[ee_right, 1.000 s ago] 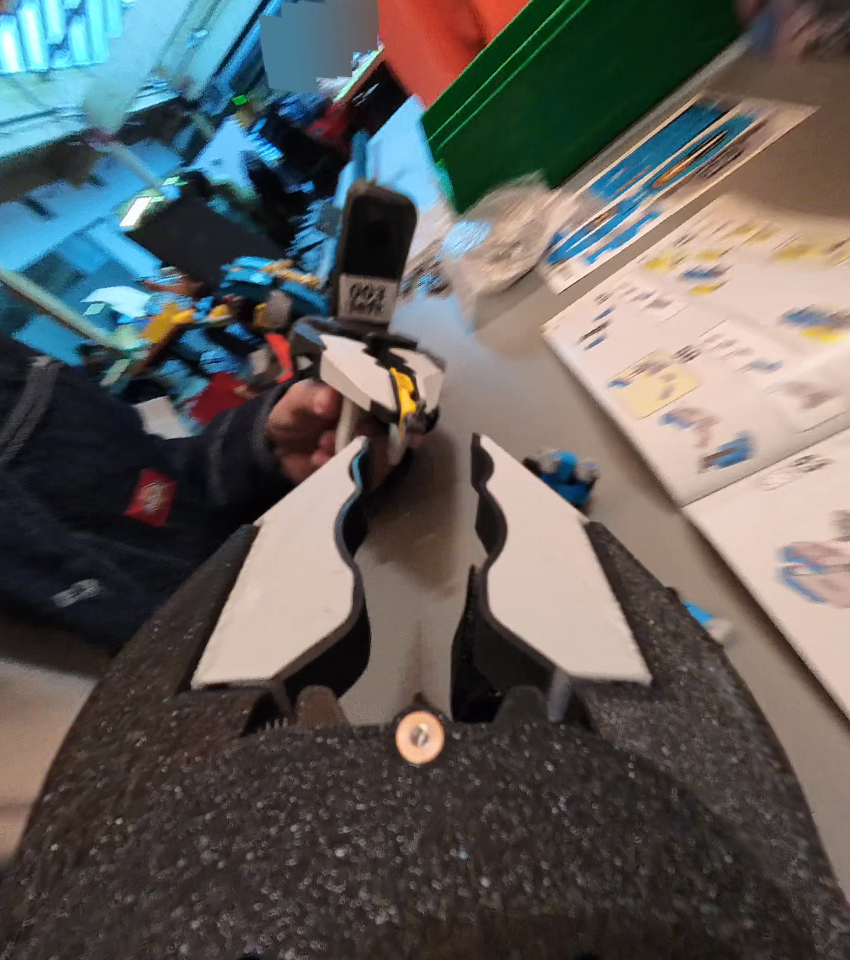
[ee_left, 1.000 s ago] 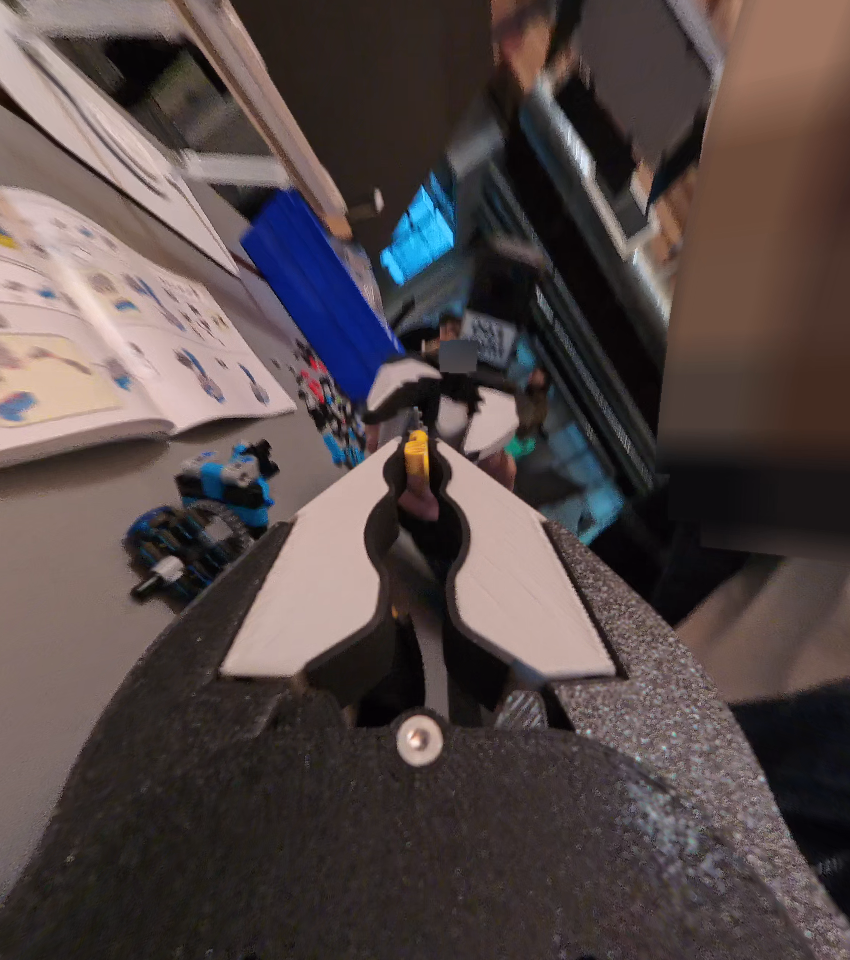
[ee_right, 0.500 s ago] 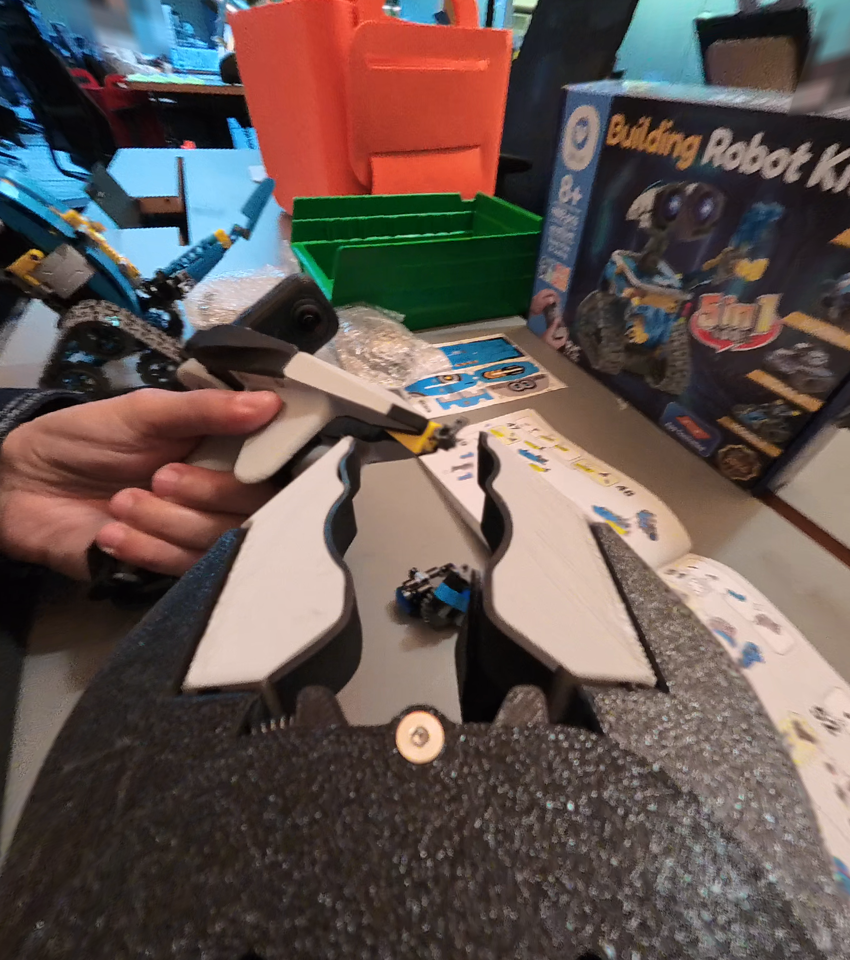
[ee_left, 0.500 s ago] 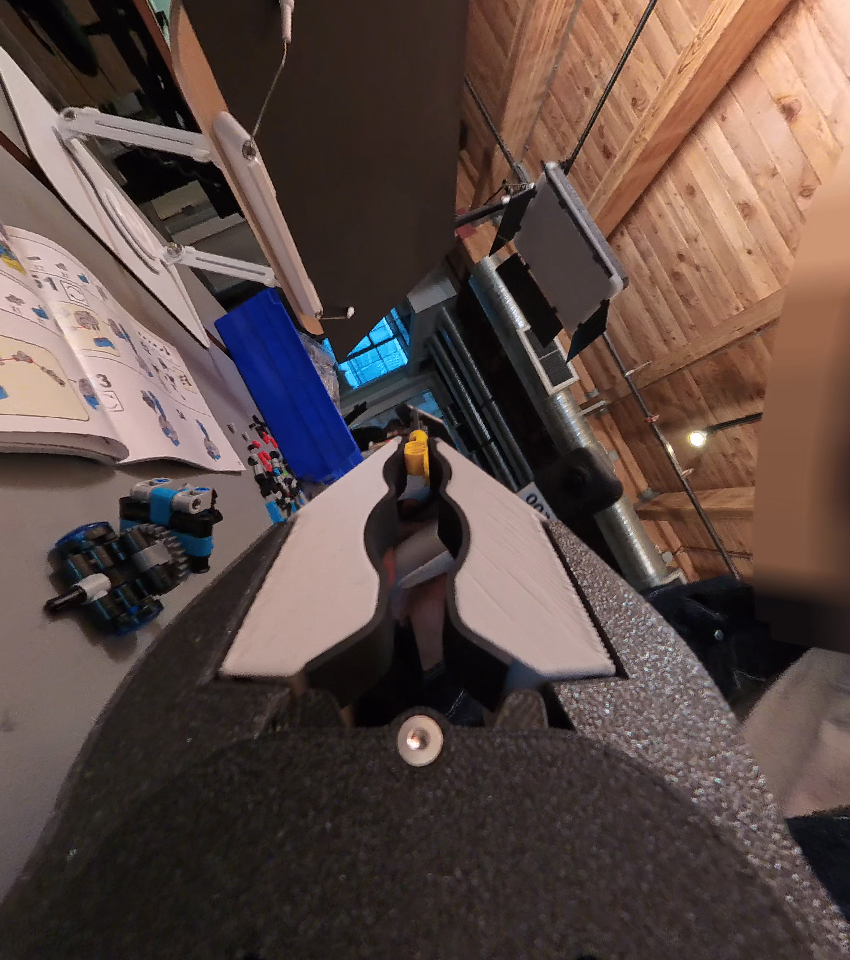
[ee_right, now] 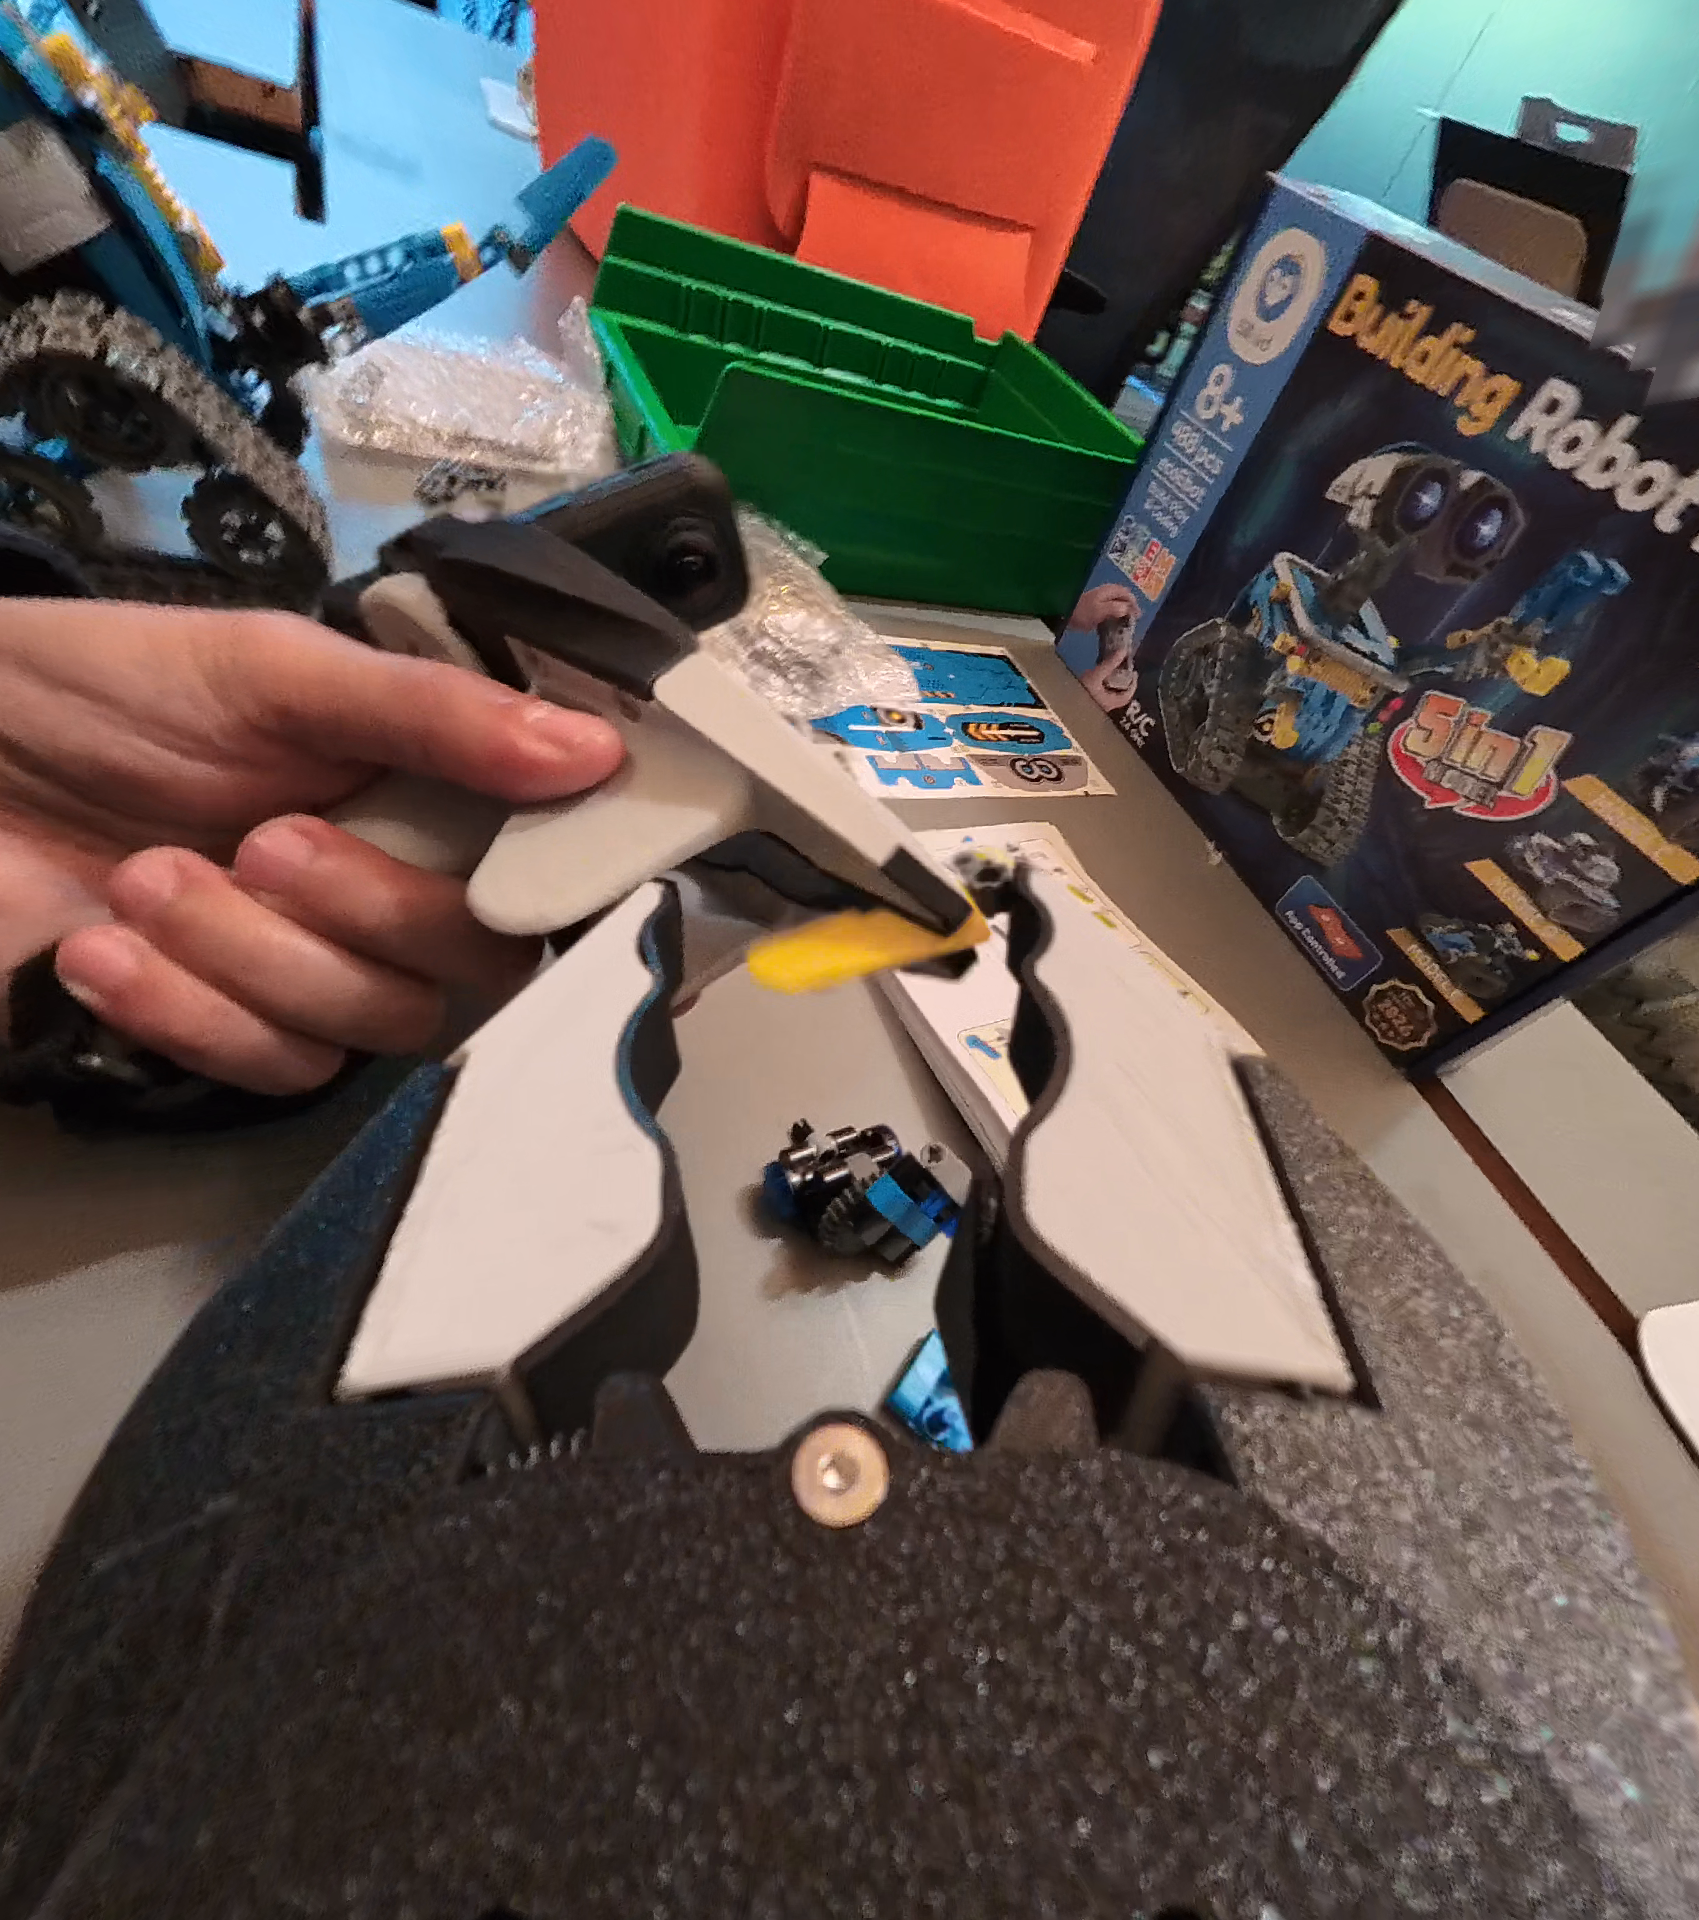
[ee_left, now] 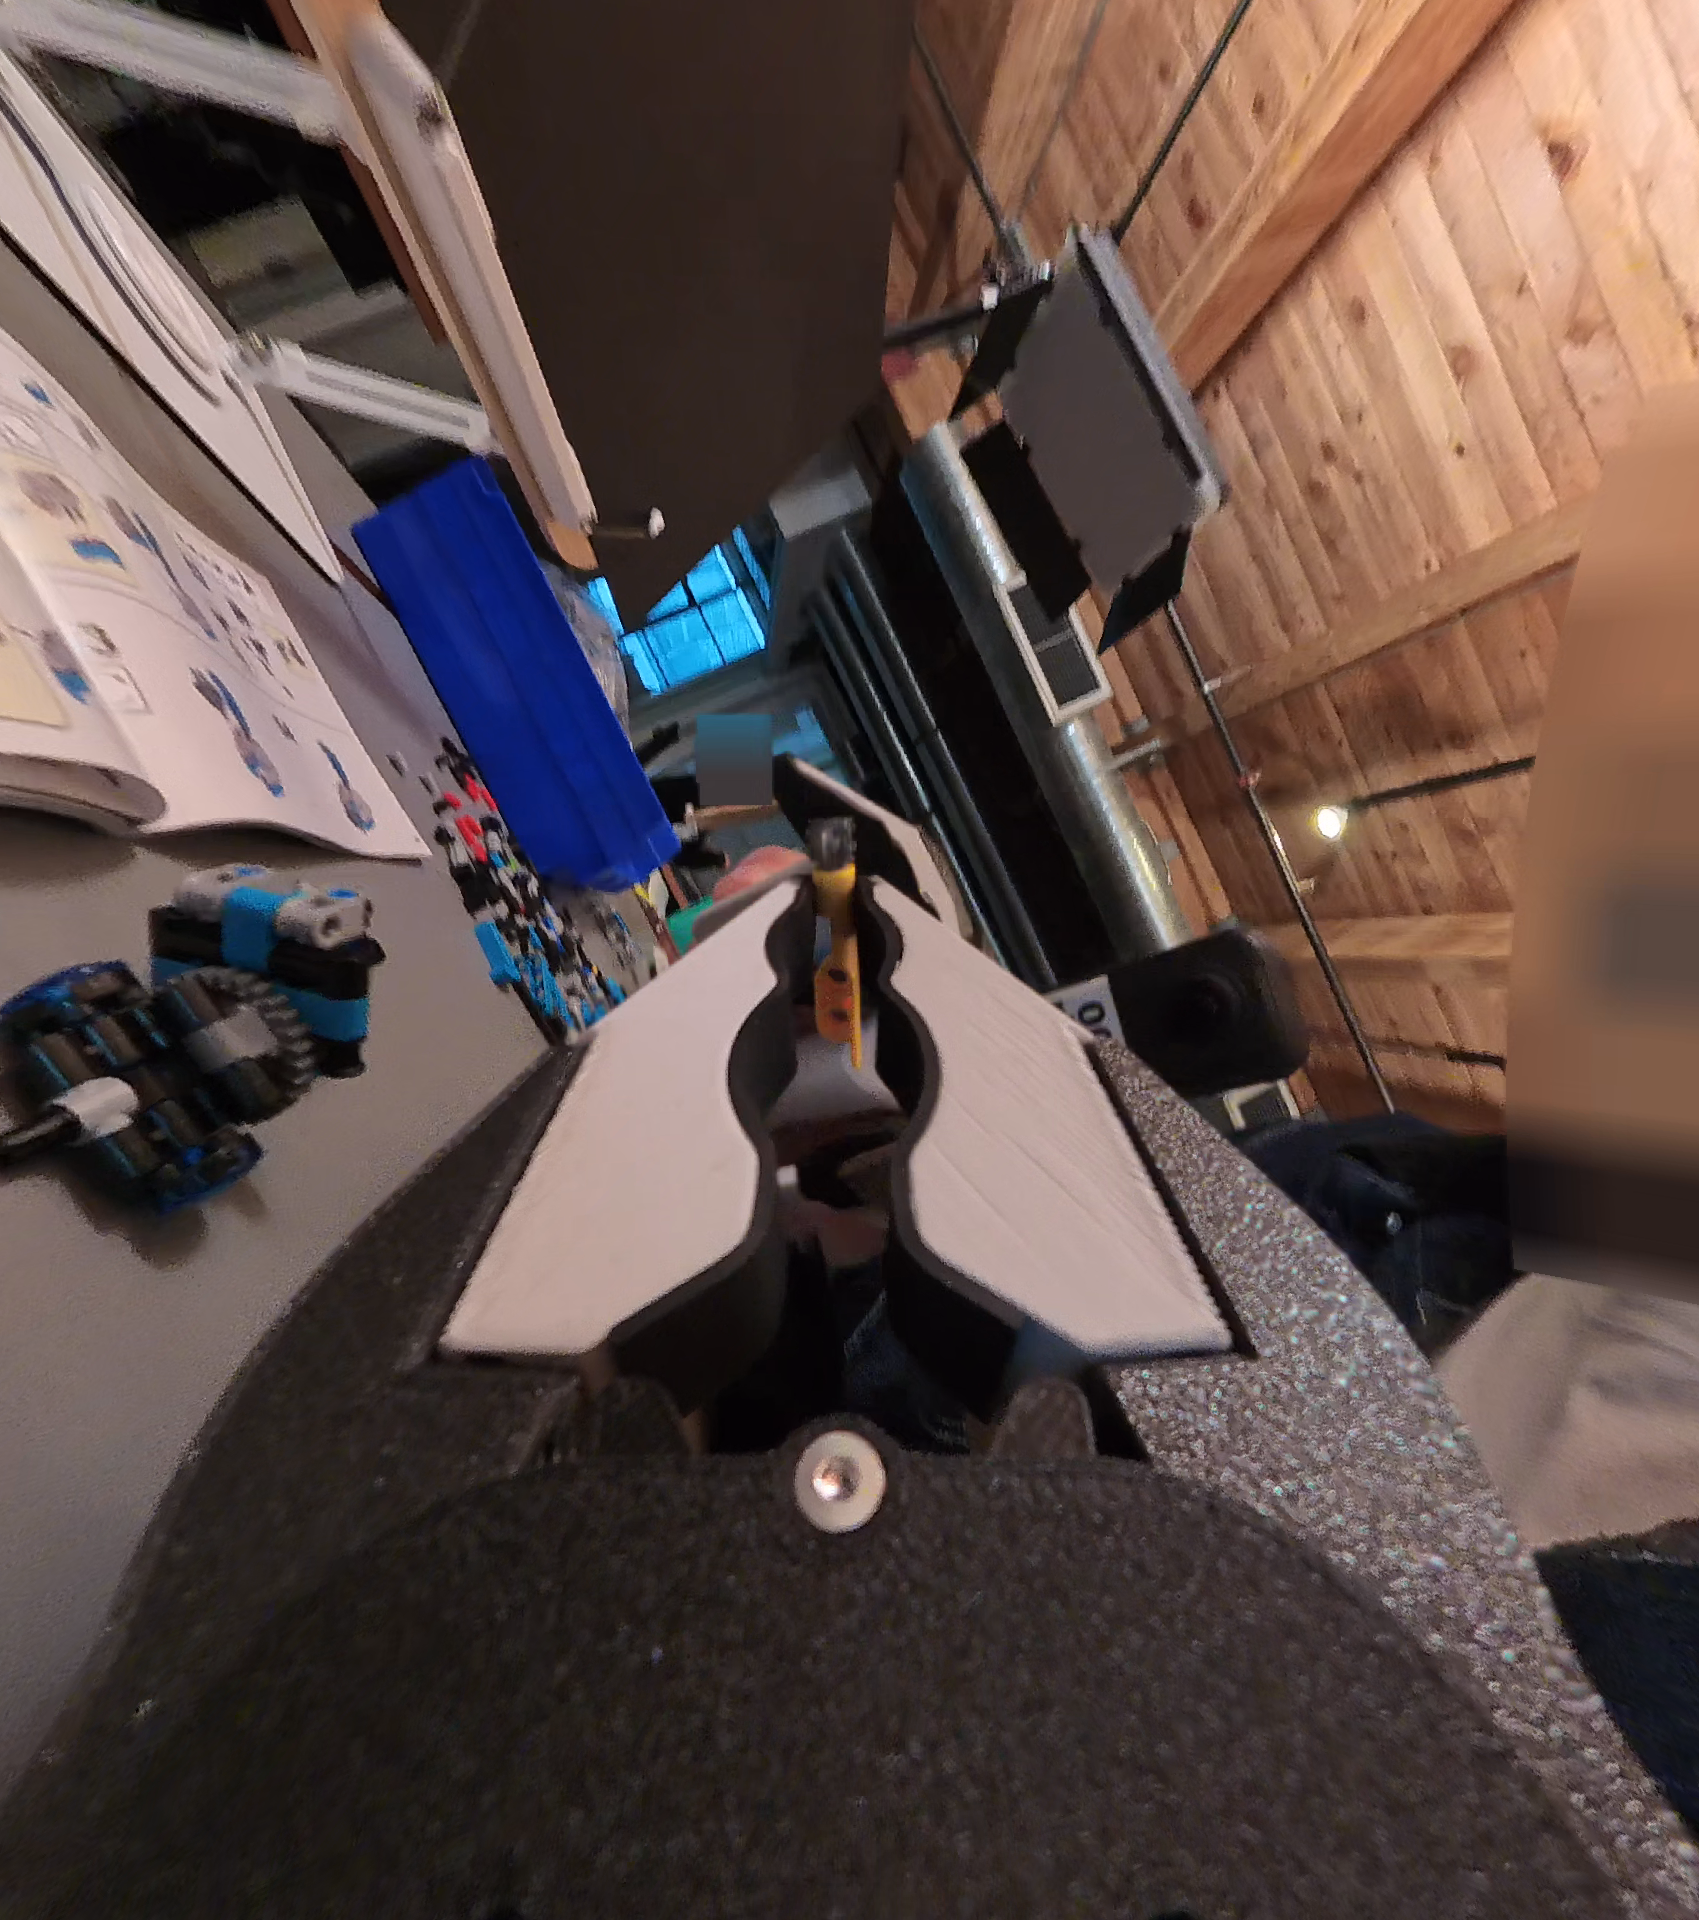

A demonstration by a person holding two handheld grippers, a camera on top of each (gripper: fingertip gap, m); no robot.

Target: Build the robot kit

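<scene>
— What did the left wrist view show?

— The left tool (ee_left: 832, 914) was pinched narrow on a yellow beam (ee_left: 837, 966), which stood between its tips at centre frame. The right tool (ee_left: 850, 831) showed just behind, its tips up against the beam's far end. At the left of the frame, on the grey worktop (ee_left: 45, 1351), lay a small blue-and-black gear assembly (ee_left: 180, 1029), well apart from both tools, with an open instruction booklet (ee_left: 76, 644) above it and a blue bin (ee_left: 512, 686) near loose small parts (ee_left: 512, 914).

— And the right wrist view?

— The right tool (ee_right: 840, 914) stood wide, its tips either side of the beam's (ee_right: 855, 951) end. A small grey piece sat at that end; whether the right tool touched it, I couldn't tell. A hand (ee_right: 232, 831) at left frame held the left tool (ee_right: 938, 920), clamped on the beam. The gear assembly (ee_right: 860, 1195) lay on the worktop (ee_right: 149, 1247) lower down, between the fingers. A green bin (ee_right: 876, 436), a kit box (ee_right: 1447, 675) and a tracked model (ee_right: 97, 416) sat across the top.
</scene>
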